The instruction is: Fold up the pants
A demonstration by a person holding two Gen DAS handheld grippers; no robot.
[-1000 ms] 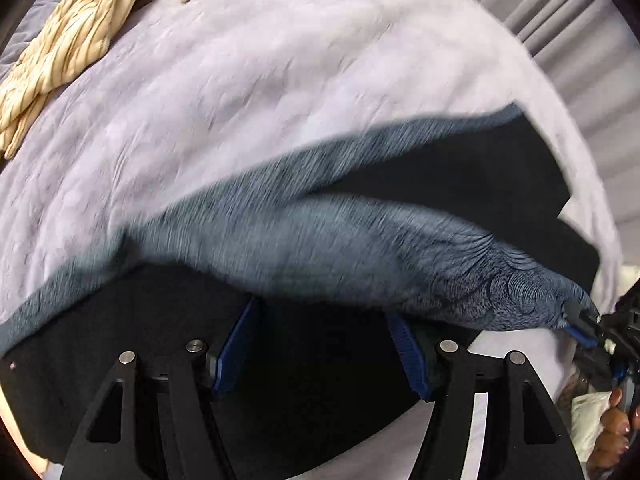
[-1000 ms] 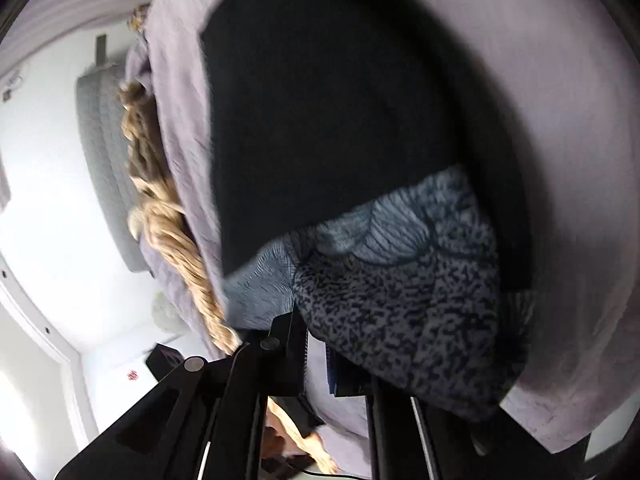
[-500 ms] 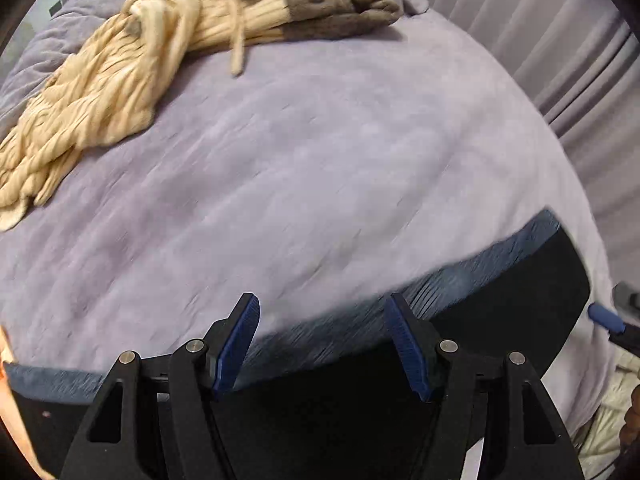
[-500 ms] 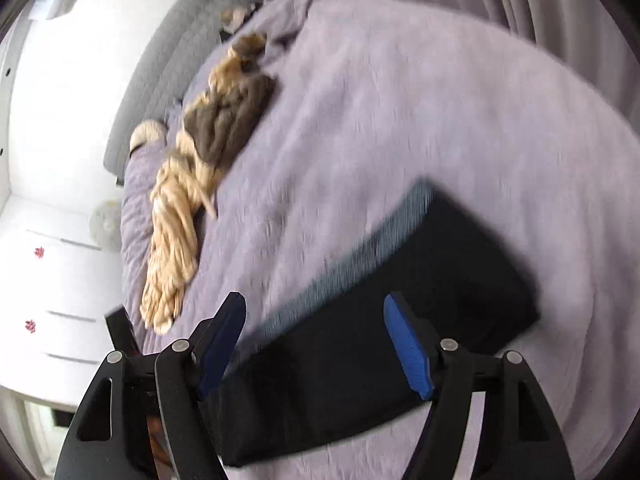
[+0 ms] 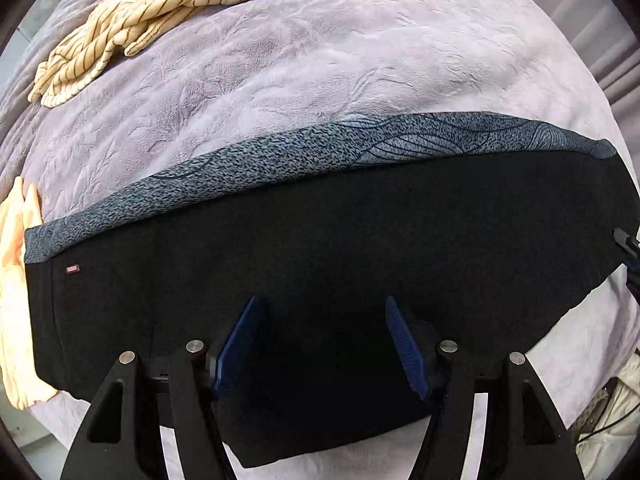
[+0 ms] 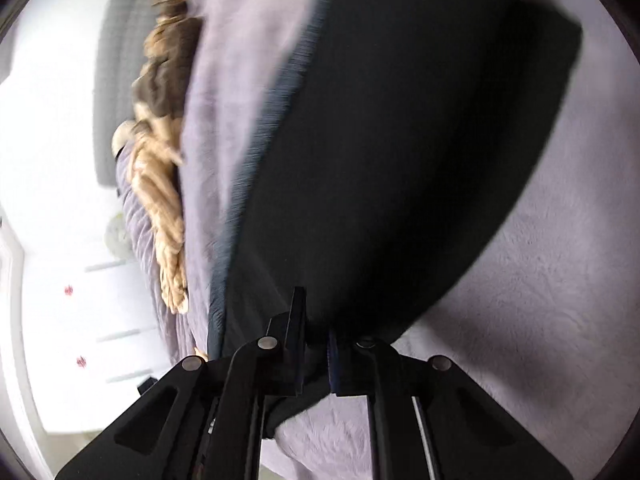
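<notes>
The black pants (image 5: pixel 340 264) lie folded lengthwise across the lilac bedspread (image 5: pixel 320 64), with a blue patterned band (image 5: pixel 304 160) along their far edge and a small red label at the left end. My left gripper (image 5: pixel 322 340) is open, its blue pads over the pants' near edge and holding nothing. In the blurred right wrist view the pants (image 6: pixel 400 140) stretch away from my right gripper (image 6: pixel 316 344), whose jaws are closed on the pants' near end.
A cream striped garment (image 5: pixel 160 12) lies bunched at the back left of the bed; it also shows in the right wrist view (image 6: pixel 164 208) beside a brown garment (image 6: pixel 168 76). A peach cloth (image 5: pixel 16 280) lies at the pants' left end. White drawers (image 6: pixel 80 320) stand beside the bed.
Both grippers let go of the patterned fold, and it now lies flat. The left gripper then dropped back over the pants, open. The right gripper was open half a second ago and has shut on the pants' end.
</notes>
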